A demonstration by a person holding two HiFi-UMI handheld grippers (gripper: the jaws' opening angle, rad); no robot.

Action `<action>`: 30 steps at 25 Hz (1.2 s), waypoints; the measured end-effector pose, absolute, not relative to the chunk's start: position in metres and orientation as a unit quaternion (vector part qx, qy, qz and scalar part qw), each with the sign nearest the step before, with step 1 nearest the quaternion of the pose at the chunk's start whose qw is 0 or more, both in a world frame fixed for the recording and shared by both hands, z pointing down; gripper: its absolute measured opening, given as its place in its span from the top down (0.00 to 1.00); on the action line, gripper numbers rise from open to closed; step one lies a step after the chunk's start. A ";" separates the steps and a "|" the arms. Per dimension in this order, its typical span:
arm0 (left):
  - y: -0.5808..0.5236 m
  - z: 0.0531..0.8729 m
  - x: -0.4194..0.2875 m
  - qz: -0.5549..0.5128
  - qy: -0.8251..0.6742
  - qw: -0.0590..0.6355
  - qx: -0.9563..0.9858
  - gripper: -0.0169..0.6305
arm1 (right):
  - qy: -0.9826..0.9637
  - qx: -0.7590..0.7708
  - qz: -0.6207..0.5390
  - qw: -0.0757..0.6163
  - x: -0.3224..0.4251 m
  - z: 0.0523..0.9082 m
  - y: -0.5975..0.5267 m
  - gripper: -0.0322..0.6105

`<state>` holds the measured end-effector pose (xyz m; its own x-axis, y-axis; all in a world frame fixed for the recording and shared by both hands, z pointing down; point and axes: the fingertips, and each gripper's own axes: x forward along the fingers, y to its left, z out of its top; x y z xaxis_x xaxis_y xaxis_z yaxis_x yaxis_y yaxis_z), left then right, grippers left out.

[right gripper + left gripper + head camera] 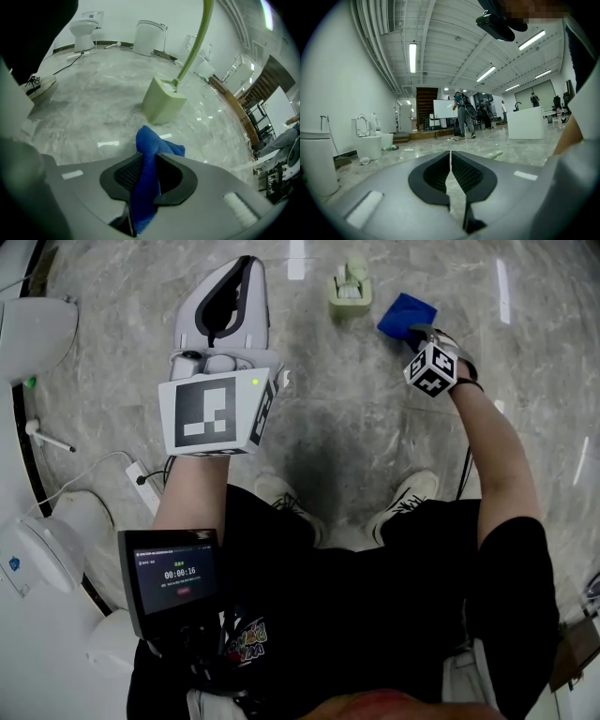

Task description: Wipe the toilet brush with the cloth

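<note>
Blue cloth (157, 143) between right gripper (147, 164) jaws

My 2 white sneakers (281, 495) stand on the grey marble floor (337, 418); a power strip (145, 486) lies near a white toilet (36, 334).

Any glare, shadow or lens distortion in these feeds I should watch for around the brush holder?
Head view: lamp reflections streak the glossy floor, and a dark shadow lies just ahead of the shoes. Right gripper view: fisheye bows the toilet brush handle; the blue cloth and holder read sharp, corners black. Left gripper view: strong fisheye, ceiling lamps blown out.
</note>
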<state>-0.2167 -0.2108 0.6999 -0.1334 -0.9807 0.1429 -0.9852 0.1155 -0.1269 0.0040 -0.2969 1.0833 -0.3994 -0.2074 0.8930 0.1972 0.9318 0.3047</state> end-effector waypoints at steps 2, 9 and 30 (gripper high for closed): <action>-0.211 0.700 -0.216 0.095 -0.748 0.011 0.657 0.95 | -0.812 -0.007 -0.183 0.554 0.007 1.091 -0.292 0.83; -0.210 0.697 -0.215 0.091 -0.747 0.004 0.658 0.95 | -0.770 -0.082 -0.216 0.594 0.049 1.114 -0.276 0.83; -0.223 0.692 -0.209 0.084 -0.744 0.007 0.663 0.95 | -0.697 -0.218 -0.215 0.648 0.127 1.132 -0.241 0.79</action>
<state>-0.2092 -0.2231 0.6920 -0.1220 -0.9850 0.1223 -0.9873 0.1079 -0.1164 0.1272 -0.2413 1.1319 -0.0645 0.0258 0.9976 0.5827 0.8125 0.0166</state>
